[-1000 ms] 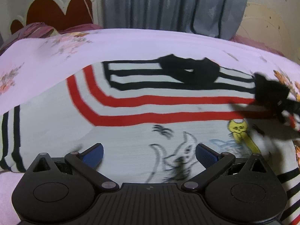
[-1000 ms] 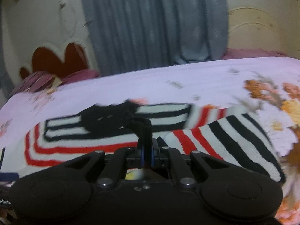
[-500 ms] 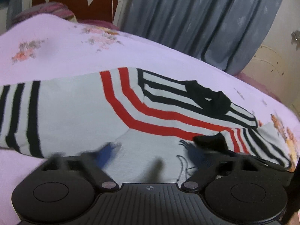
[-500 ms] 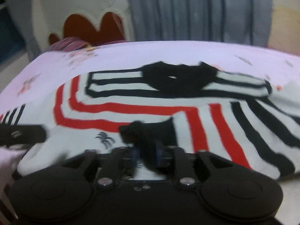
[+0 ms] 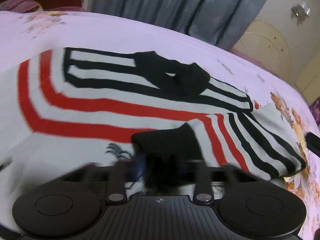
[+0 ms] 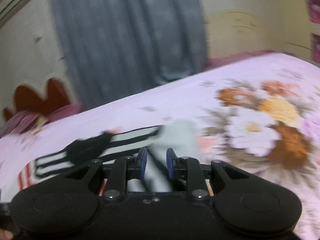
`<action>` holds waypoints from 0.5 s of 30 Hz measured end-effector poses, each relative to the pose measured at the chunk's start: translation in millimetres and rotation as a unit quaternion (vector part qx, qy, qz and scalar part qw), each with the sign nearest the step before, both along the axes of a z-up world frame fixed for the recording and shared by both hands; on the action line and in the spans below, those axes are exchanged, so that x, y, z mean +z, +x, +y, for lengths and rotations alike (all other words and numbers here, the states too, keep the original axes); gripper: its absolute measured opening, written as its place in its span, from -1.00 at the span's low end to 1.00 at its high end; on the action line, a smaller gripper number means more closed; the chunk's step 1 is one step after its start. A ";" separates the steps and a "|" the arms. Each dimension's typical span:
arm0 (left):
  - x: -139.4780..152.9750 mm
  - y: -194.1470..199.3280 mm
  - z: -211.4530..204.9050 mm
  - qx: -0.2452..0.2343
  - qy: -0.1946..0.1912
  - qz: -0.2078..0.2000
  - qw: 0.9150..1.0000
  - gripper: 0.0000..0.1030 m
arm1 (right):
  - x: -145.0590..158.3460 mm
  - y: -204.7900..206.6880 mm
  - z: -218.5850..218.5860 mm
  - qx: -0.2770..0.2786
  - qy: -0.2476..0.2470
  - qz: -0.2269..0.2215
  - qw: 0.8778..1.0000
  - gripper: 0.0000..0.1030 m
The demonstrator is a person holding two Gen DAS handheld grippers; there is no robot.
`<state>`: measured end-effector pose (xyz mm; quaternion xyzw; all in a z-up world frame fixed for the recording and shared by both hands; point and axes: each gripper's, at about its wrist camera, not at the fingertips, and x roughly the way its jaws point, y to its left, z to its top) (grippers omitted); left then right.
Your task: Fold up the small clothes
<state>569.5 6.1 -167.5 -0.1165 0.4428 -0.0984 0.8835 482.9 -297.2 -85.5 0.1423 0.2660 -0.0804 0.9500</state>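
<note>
Left claw (image 5: 160, 168) blurred, right claw (image 6: 154, 163) parted

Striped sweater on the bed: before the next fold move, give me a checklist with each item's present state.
1. Right sleeve with black cuff folded in over the white, red and black striped knit sweater: ok.
2. Left gripper shut on that cuff: ok, though blurred.
3. Right gripper free of fabric: ok; fingers apart with pale cloth lying between them, ungripped.
4. Black collar lying flat: ok.
5. Left sleeve folded: cannot tell, outside both views.
6. Pink floral bedsheet smooth under the sweater: cannot tell.
</note>
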 end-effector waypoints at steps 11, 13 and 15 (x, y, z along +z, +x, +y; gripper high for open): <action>28.8 -13.2 43.8 0.016 0.068 -0.068 0.995 -0.90 | -24.3 -9.1 -39.3 -0.042 0.042 0.047 0.997 -0.49; 21.9 -13.4 46.0 0.020 0.066 -0.059 0.996 -0.90 | -34.5 -7.7 -37.4 -0.031 0.052 0.067 0.996 -0.47; 19.9 -12.8 37.3 0.015 0.080 -0.066 0.994 -0.90 | -43.1 -4.5 -34.8 -0.020 0.053 0.080 0.995 -0.46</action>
